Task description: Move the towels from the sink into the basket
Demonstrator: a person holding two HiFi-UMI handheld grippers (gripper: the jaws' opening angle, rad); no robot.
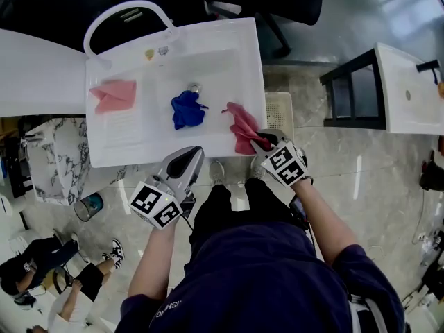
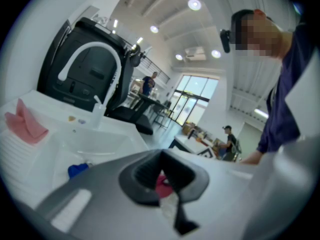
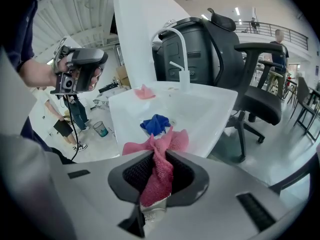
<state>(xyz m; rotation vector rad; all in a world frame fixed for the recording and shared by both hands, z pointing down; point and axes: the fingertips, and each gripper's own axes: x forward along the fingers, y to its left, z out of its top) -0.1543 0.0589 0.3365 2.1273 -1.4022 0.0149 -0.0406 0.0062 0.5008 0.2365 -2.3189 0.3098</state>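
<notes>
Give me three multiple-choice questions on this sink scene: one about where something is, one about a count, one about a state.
1. Where is the crumpled blue cloth towel?
A) in the white sink, by the drain
B) in a basket
C) on the floor
2. How many towels are at the sink?
A) one
B) three
C) five
3. What is the right gripper doing?
A) open, empty
B) shut on the faucet
C) shut on the dark pink cloth towel
Answers: 1 A, it lies beside the drain. 2 B, there are the light pink folded towel, the blue and the dark pink. 3 C, the cloth is pinched in its jaws.
</notes>
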